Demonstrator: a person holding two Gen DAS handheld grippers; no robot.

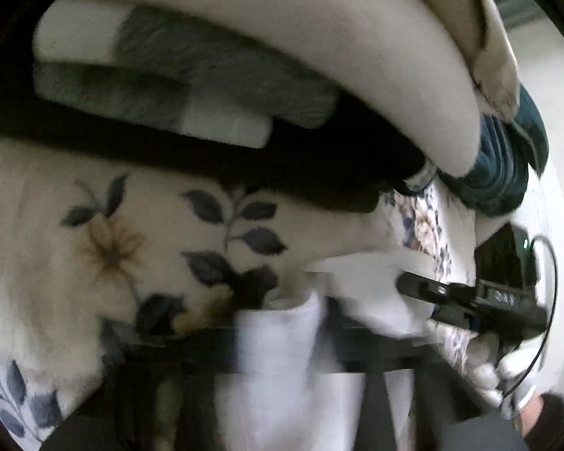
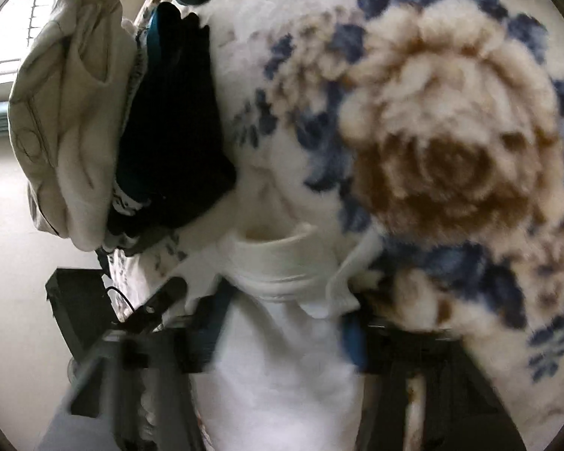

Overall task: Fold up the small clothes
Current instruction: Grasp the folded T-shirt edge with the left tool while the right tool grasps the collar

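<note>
Both grippers grasp one small white knit garment (image 2: pixel 282 338) lying on the plush floral blanket (image 2: pixel 451 131). Left gripper (image 1: pixel 278 330): jaws nearly closed, pinching white fabric. Right gripper (image 2: pixel 282 323): jaws narrowly apart, clamped across the garment below its ribbed cuff. A pile of cream and dark clothes (image 2: pixel 75 112) lies beyond.

Both views are smeared by motion. In the left wrist view the left gripper (image 1: pixel 278 338) is mostly covered by the white garment (image 1: pixel 274 368), and its fingertips are not made out. In the right wrist view the right gripper (image 2: pixel 282 323) is hidden likewise behind the white garment (image 2: pixel 282 357). The floral blanket (image 2: pixel 432 131) is cut off at the right edge. The stacked clothes (image 1: pixel 191 86) at far left are too blurred to be identified singly.
</note>
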